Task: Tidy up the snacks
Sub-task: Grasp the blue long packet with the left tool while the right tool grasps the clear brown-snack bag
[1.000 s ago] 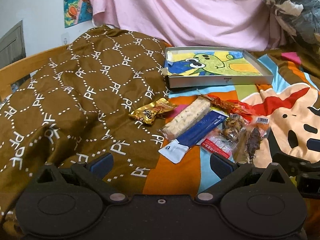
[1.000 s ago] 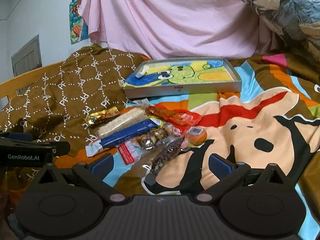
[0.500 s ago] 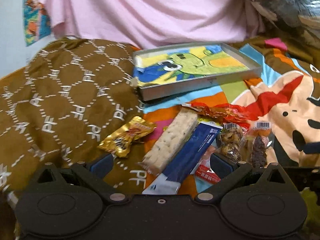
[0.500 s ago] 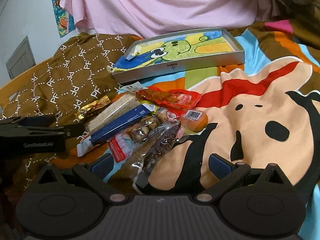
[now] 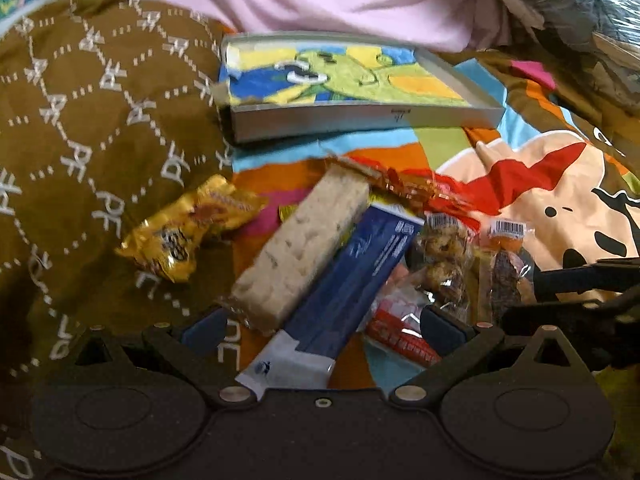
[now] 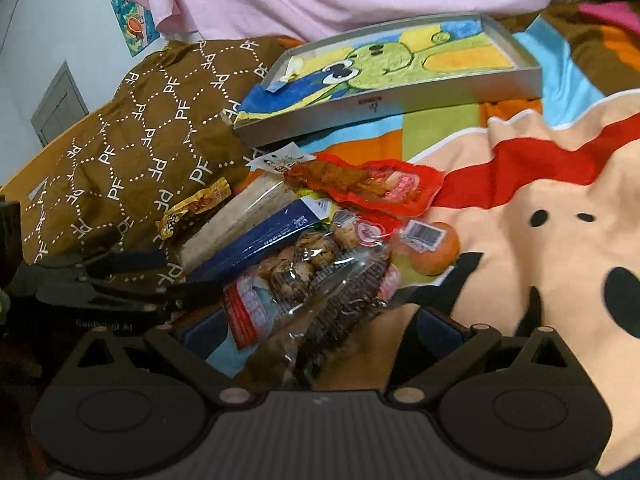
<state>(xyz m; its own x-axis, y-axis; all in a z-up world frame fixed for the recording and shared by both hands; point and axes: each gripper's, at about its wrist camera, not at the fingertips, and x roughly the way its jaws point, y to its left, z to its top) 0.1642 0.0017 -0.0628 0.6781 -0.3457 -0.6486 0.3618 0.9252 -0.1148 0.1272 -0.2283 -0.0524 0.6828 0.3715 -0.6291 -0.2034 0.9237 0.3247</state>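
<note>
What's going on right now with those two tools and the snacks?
Left tool open, blue packet between fingers. Right tool open over clear bags. Box empty, nothing blocking.

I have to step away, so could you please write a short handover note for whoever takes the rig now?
Left gripper: open, empty, low over the blue bar and pale bar.
Right gripper: open, empty, over the clear cookie packs.
All snacks lie piled on the blanket, including the gold packet and red packet.
The tray holds no snacks.
Done: nothing. Left: everything.
</note>
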